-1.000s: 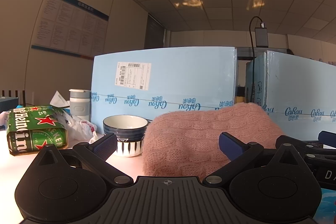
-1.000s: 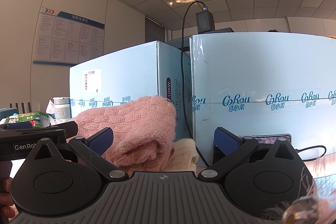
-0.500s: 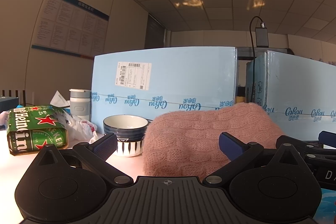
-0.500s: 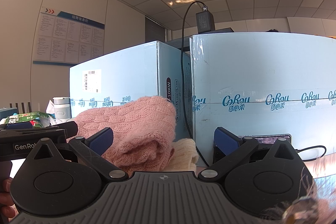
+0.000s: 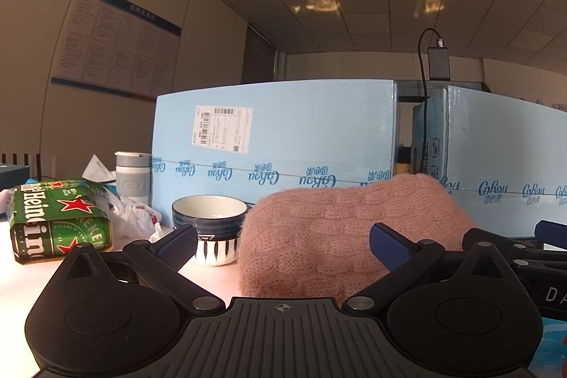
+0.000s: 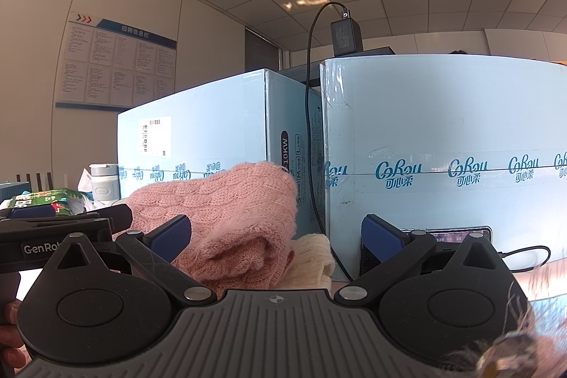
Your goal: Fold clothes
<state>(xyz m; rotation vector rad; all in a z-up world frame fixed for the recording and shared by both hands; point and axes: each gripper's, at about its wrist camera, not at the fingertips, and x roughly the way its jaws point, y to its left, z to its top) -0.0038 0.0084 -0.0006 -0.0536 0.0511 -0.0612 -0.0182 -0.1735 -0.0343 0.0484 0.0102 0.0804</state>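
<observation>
A folded pink cable-knit sweater (image 5: 336, 232) lies in a thick bundle on the table, right in front of my left gripper (image 5: 283, 241), which is open and empty. In the right wrist view the same sweater (image 6: 230, 211) sits ahead and to the left, with a cream knit garment (image 6: 312, 257) under or beside its right edge. My right gripper (image 6: 276, 234) is open and empty. The left gripper (image 6: 67, 225) shows at the left of that view.
Two tall light-blue cartons (image 5: 276, 144) (image 6: 443, 162) stand close behind the clothes. A striped bowl (image 5: 209, 225), a green beer pack (image 5: 56, 218), a white cup (image 5: 133, 176) and plastic bags sit at the left. A phone (image 6: 453, 234) with a cable leans on the right carton.
</observation>
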